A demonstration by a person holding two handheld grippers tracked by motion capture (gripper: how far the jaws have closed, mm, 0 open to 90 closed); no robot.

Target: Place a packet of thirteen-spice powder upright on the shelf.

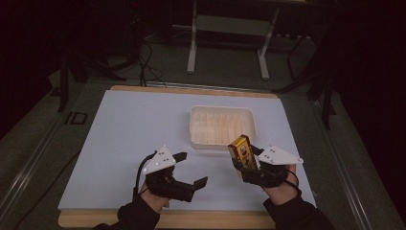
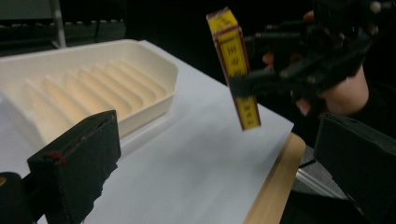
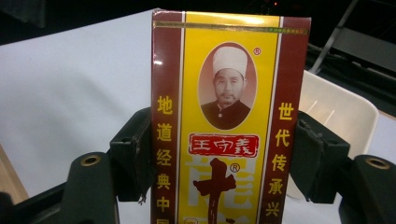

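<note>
I see my right gripper (image 1: pixel 246 163) clamped on a yellow and maroon box (image 1: pixel 242 150), holding it upright in the air just in front of the white ridged tray (image 1: pixel 221 125). My left gripper (image 1: pixel 190 168) hangs empty, jaws spread wide, left of the tray's near edge.
</note>
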